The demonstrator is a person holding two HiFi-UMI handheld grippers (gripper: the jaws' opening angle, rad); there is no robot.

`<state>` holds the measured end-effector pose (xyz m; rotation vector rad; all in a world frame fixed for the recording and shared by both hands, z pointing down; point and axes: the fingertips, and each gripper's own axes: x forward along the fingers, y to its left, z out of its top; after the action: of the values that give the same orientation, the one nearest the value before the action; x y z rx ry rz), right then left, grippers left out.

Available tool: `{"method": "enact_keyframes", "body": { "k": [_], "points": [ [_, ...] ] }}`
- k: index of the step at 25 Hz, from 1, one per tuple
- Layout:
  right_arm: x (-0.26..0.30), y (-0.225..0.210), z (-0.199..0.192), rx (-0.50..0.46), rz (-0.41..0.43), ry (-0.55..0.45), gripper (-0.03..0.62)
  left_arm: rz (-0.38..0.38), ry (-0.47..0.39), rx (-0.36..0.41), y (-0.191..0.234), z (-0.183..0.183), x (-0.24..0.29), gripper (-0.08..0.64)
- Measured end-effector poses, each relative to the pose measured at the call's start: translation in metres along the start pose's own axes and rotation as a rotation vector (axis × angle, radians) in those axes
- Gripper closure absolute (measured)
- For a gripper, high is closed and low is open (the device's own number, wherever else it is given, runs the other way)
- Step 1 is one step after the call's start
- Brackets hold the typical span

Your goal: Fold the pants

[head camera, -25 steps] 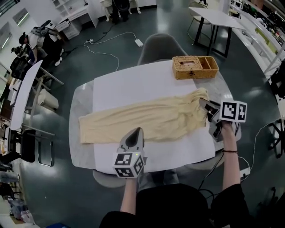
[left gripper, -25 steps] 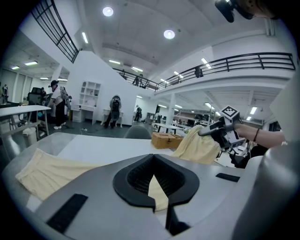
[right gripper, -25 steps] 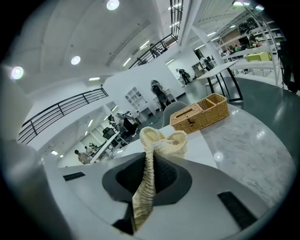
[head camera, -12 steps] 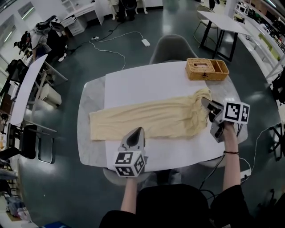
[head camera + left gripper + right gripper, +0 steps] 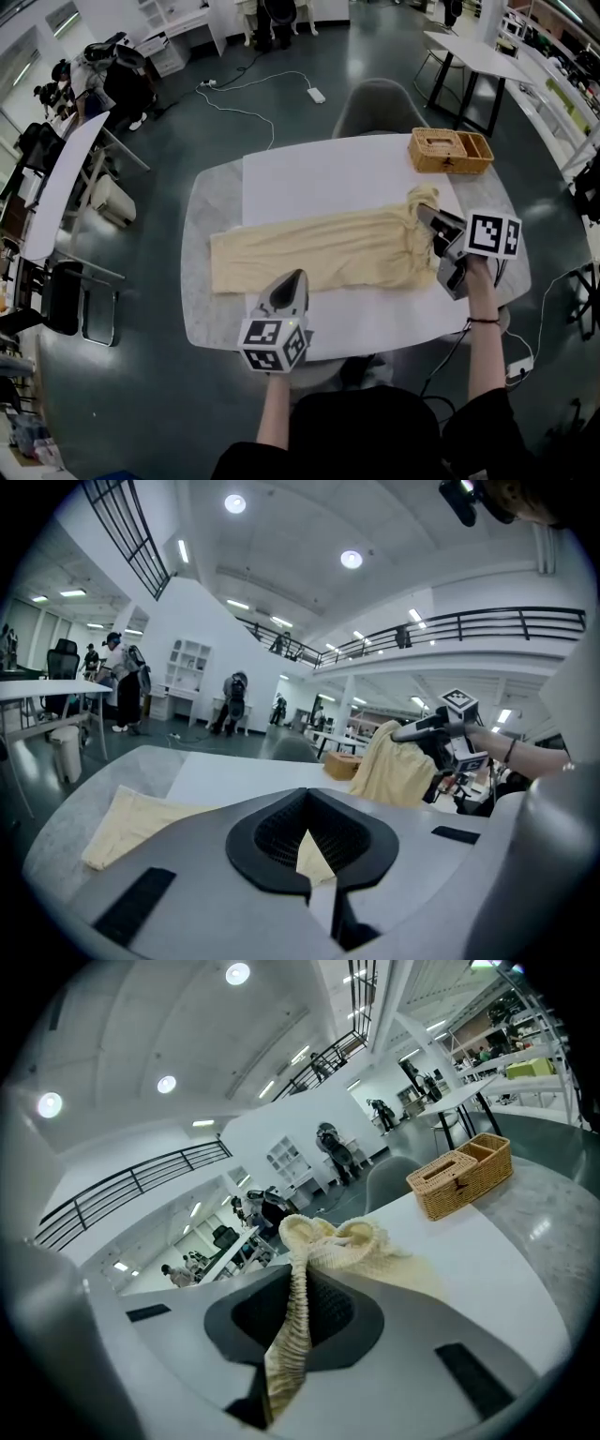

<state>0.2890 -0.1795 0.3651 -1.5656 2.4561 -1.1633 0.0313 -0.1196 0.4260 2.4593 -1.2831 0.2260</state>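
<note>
- The pants point(image 5: 319, 248) are laid lengthwise on the counter point(image 5: 337, 178).
- Their waistband point(image 5: 323, 1234) is clamped and lifted by the right claw point(image 5: 422, 212), presumably for folding.
- The near edge is pinched by the left claw point(image 5: 292, 276) for control.

From head height, looking steeply down over the whole table point(image 5: 281, 178). From the left gripper point(image 5: 292, 277), sitting low and close over the tabletop, facing the far side, catching the right gripper point(image 5: 403, 734) at frame right. From the right gripper, equally low, angled across past the wicker basket point(image 5: 461, 1185) at right of frame. Sharing pants point(image 5: 319, 248) and basket across all three.
</note>
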Motion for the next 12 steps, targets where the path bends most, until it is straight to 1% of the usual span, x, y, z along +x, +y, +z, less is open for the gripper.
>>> {"method": "enact_keyframes", "body": {
  "k": [3, 12],
  "points": [
    [0.013, 0.025, -0.006, 0.005, 0.047, -0.012, 0.557, 0.009, -0.003, -0.001, 0.018, 0.000, -0.014, 0.546],
    [0.050, 0.081, -0.022, 0.004, 0.105, -0.025, 0.557, 0.032, -0.020, -0.003, 0.065, 0.004, -0.043, 0.546]
  ]
}}
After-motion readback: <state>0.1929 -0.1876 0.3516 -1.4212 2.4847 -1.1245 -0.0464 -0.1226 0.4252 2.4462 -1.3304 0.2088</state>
